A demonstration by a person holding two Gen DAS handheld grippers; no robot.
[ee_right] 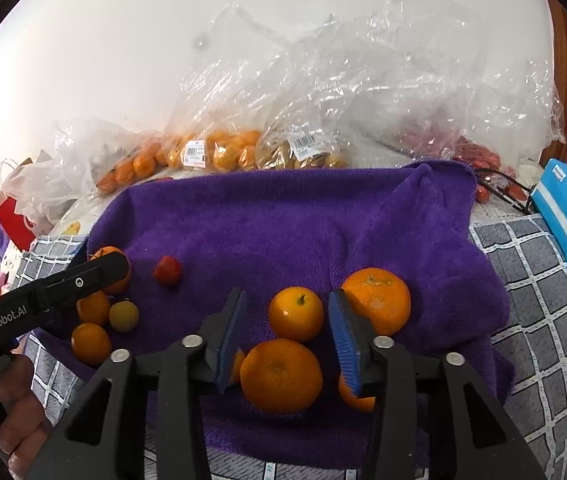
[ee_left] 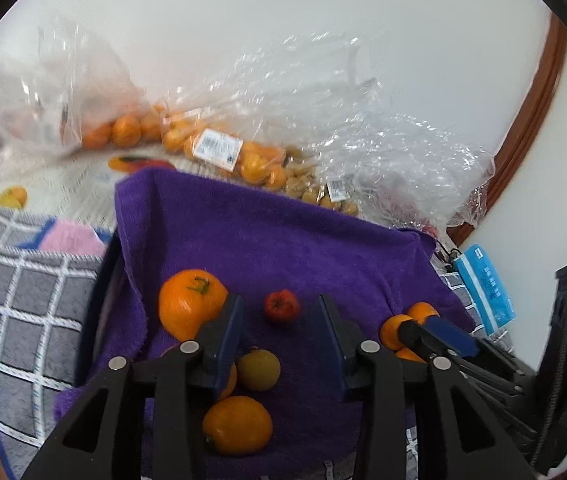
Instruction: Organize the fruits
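You are holding both grippers wide over the purple towel: your left gripper is framing a small red fruit, your right gripper an orange.

Both wrist views close above the purple towel, facing the wall, left one further left.
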